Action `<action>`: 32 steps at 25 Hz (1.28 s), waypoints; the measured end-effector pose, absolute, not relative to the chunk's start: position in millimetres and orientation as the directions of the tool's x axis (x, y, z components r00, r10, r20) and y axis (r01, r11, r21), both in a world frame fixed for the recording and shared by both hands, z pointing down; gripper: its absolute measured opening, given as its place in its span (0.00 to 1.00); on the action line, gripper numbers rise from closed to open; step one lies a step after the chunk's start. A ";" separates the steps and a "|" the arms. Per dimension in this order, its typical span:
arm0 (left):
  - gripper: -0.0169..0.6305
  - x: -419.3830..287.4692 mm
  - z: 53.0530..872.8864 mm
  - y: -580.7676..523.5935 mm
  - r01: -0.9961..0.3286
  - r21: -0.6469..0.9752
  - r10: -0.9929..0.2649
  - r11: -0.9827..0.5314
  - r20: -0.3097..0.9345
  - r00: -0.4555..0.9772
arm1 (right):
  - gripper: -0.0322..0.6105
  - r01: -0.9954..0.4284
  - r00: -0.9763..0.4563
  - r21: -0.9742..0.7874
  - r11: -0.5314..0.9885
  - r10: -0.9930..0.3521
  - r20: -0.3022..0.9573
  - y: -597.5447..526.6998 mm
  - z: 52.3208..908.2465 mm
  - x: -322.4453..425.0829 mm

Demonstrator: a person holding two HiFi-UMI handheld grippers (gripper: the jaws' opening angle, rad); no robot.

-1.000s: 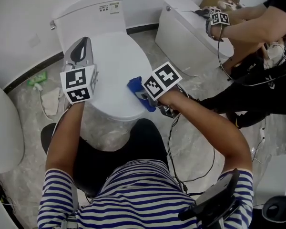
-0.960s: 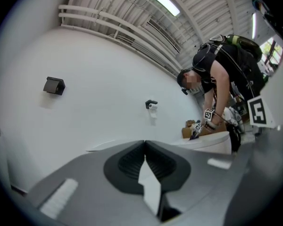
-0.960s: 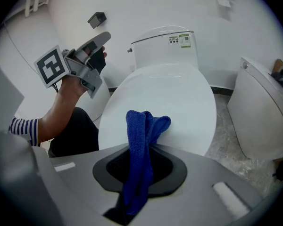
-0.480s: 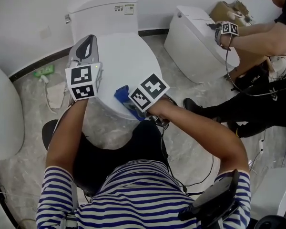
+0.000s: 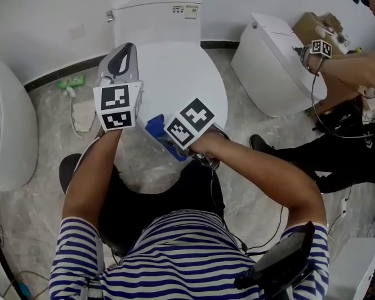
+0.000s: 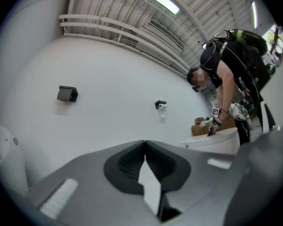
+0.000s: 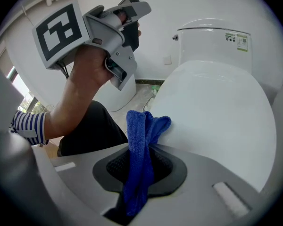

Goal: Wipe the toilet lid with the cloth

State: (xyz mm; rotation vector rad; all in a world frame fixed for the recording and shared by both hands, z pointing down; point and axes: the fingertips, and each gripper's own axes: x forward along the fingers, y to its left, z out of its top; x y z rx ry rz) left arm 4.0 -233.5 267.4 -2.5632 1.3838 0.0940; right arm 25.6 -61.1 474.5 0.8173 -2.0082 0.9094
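Note:
A white toilet with its lid (image 5: 175, 80) down stands in front of me. My right gripper (image 5: 165, 136) is shut on a blue cloth (image 5: 156, 127) and holds it against the lid's front left edge. In the right gripper view the cloth (image 7: 140, 149) sticks up from between the jaws, its tip touching the lid (image 7: 217, 107). My left gripper (image 5: 120, 58) is held upright over the lid's left side with its jaws pressed together on nothing. The left gripper (image 6: 145, 147) points at a bare white wall.
A second toilet (image 5: 275, 61) stands to the right, where another person (image 5: 344, 92) bends over a cardboard box (image 5: 315, 27). A white fixture (image 5: 9, 136) is on the left. A green item (image 5: 72, 81) and a rag (image 5: 84, 114) lie on the marble floor.
My right gripper has dragged the blue cloth leftward along the lid's front edge, toward the left gripper. The head view has shifted, so the toilet sits further right in frame.

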 end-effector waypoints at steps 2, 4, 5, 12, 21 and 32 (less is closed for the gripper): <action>0.03 1.0 267.6 -231.8 -0.835 -0.170 -0.821 -0.523 -0.164 0.548 | 0.15 -0.768 -0.511 -0.326 0.551 -0.219 0.832 -61.0 475.6 17.2; 0.03 -2.2 268.3 -232.5 -0.837 -0.172 -0.823 -0.519 -0.163 0.544 | 0.15 -0.753 -0.524 -0.339 0.564 -0.203 0.827 -62.1 476.5 7.5; 0.03 -3.5 269.1 -233.2 -0.838 -0.173 -0.824 -0.518 -0.161 0.542 | 0.15 -0.746 -0.531 -0.346 0.570 -0.194 0.825 -62.3 477.3 2.4; 0.03 -8.2 275.4 -239.1 -0.842 -0.171 -0.832 -0.512 -0.148 0.535 | 0.15 -0.706 -0.587 -0.388 0.593 -0.182 0.789 -65.6 472.0 -15.9; 0.03 17.2 285.4 -252.9 -0.822 -0.133 -0.814 -0.554 -0.125 0.568 | 0.15 -0.787 -0.598 -0.374 0.490 -0.459 0.657 -134.2 410.6 66.7; 0.03 58.5 292.9 -268.4 -0.787 -0.098 -0.781 -0.609 -0.098 0.616 | 0.15 -0.962 -0.266 -0.127 0.243 -0.939 0.220 -220.9 328.2 184.0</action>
